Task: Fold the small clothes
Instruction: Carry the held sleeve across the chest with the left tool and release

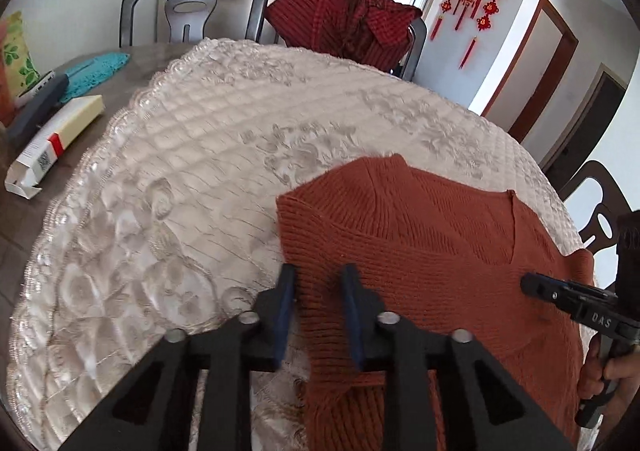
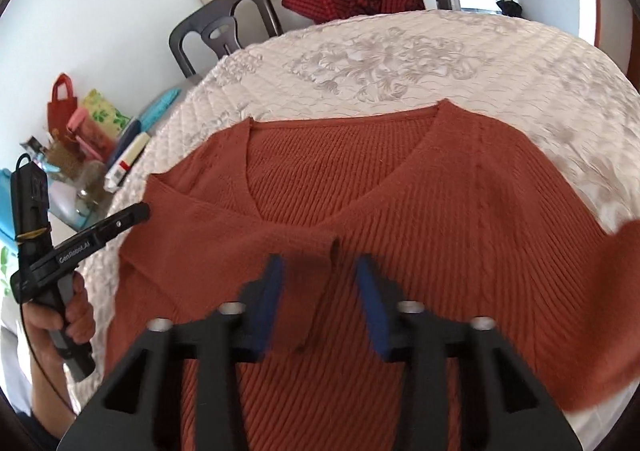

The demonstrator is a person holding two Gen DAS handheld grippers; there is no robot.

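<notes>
A rust-orange knit V-neck sweater (image 2: 360,187) lies on the white quilted tablecloth (image 2: 400,51), neckline toward the far side; it also shows in the left wrist view (image 1: 420,251). Its left sleeve is folded across the body, the cuff (image 2: 332,247) lying between the right gripper's blue pads. My right gripper (image 2: 320,267) is open just above the cuff, holding nothing. My left gripper (image 1: 318,275) is open over the sweater's left folded edge, the fabric passing between its pads, not clamped. Each gripper shows in the other's view, the right one (image 1: 532,283) and the left one (image 2: 138,213).
A red checked garment (image 1: 344,15) hangs on a chair at the far side. A dark chair (image 1: 196,7) stands beside it. A carton (image 1: 56,139), a turquoise cloth (image 1: 96,67) and bags (image 2: 80,119) crowd the table's left edge. Cloth (image 1: 160,171) lies bare left of the sweater.
</notes>
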